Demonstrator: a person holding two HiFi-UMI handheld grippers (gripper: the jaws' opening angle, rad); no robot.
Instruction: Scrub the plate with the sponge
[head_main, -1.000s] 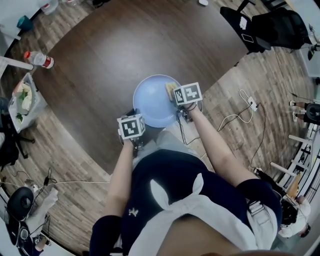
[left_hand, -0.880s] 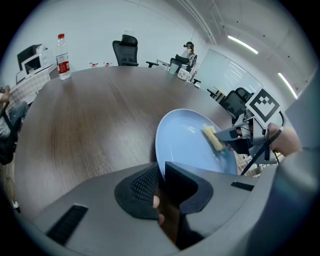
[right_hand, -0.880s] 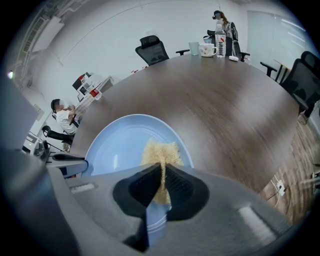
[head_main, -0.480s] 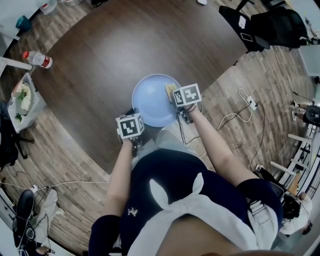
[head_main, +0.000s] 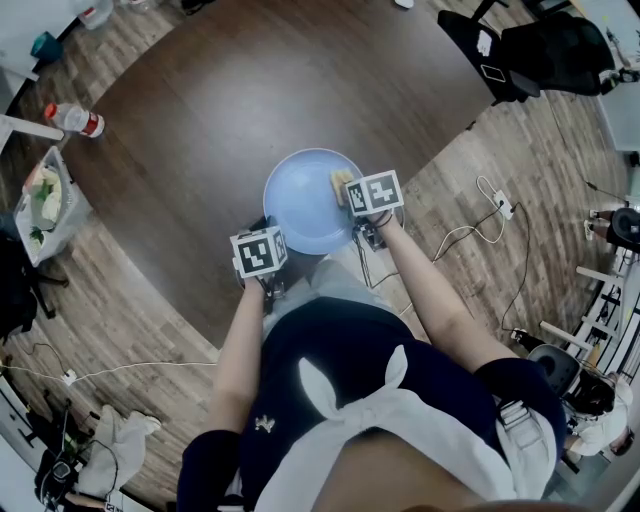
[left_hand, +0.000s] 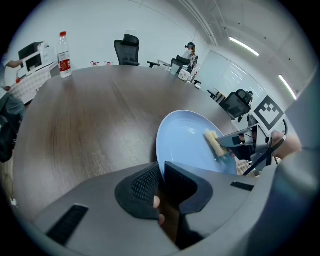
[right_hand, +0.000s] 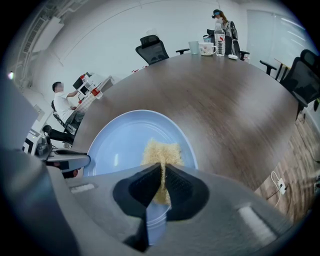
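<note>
A pale blue plate (head_main: 300, 200) lies at the near edge of the dark round table (head_main: 250, 90). My left gripper (left_hand: 161, 184) is shut on the plate's near rim (left_hand: 180, 145), at the plate's lower left in the head view (head_main: 262, 252). My right gripper (right_hand: 162, 186) is shut on a yellow sponge (right_hand: 161, 156), which presses flat on the plate's (right_hand: 125, 140) right side. In the head view the sponge (head_main: 340, 183) shows just left of the right gripper's marker cube (head_main: 372, 192). From the left gripper view the sponge (left_hand: 215, 143) sits on the plate's far right.
A water bottle (head_main: 72, 117) stands at the table's far left edge. Cups and a bottle (right_hand: 210, 45) stand on the table's far side. Office chairs (head_main: 500, 50) ring the table, and a cable with a power strip (head_main: 495, 215) lies on the floor at right.
The plate and both grippers have shifted very slightly left. The sponge stays on the plate's right side.
</note>
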